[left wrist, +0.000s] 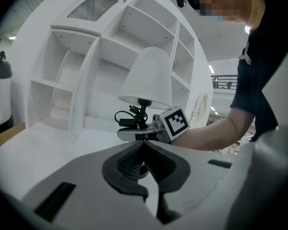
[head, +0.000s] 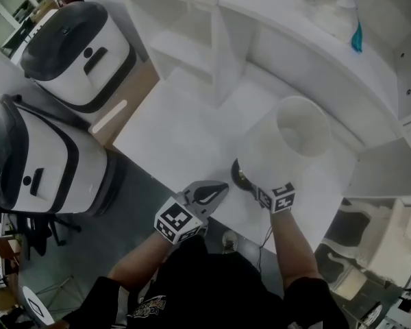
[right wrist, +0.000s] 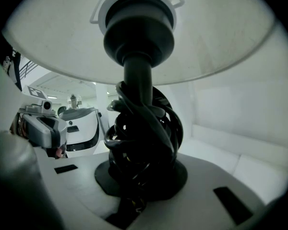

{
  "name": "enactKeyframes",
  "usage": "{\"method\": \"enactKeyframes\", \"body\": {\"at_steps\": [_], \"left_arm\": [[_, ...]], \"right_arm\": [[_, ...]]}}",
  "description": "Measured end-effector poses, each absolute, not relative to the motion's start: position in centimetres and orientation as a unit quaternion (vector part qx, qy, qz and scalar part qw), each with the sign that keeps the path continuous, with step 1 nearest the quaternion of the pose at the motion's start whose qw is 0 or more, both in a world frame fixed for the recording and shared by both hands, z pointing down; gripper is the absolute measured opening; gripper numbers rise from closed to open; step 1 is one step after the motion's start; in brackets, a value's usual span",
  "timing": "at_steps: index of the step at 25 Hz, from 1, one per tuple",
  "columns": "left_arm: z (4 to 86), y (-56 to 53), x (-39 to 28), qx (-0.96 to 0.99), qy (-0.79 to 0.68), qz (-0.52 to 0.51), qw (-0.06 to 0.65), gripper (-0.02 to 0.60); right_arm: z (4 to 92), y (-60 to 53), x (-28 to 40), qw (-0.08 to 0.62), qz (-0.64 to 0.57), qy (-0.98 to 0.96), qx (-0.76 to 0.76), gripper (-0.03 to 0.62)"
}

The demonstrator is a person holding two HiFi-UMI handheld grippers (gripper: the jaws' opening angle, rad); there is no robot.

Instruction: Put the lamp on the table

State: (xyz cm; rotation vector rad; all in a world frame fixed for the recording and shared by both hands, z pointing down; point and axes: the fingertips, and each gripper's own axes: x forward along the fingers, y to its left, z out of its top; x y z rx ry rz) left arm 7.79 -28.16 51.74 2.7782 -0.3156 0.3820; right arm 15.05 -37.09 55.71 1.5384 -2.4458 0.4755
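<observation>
The lamp has a white shade (head: 291,139) and a dark stem wound with black cord (right wrist: 141,138). In the head view it stands over the near edge of the white table (head: 185,136). I cannot tell whether its round base (head: 241,175) rests on the top. My right gripper (head: 262,195) is shut on the cord-wrapped stem just above the base. In the right gripper view the stem fills the gap between the jaws (right wrist: 141,178). Left of the lamp, my left gripper (head: 209,195) is shut and holds nothing. Its own view shows the lamp (left wrist: 146,80) straight ahead.
A white shelf unit (head: 260,19) rises behind the table, with a teal item (head: 357,36) on its top. Two rounded white-and-black machines (head: 82,53) (head: 34,156) stand to the left. A wooden surface (head: 127,101) lies beside the table's left edge.
</observation>
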Motion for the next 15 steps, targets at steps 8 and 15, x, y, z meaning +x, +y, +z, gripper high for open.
{"method": "enactKeyframes", "body": {"at_steps": [8, 15], "left_arm": [[52.8, -31.2, 8.5, 0.974, -0.088, 0.14, 0.156, 0.003], [54.0, -33.7, 9.0, 0.974, -0.08, 0.149, 0.154, 0.003]], "right_arm": [[57.9, -41.1, 15.9, 0.113, 0.161, -0.822, 0.534, 0.049], [59.6, -44.9, 16.4, 0.115, 0.155, -0.822, 0.536, 0.049]]}}
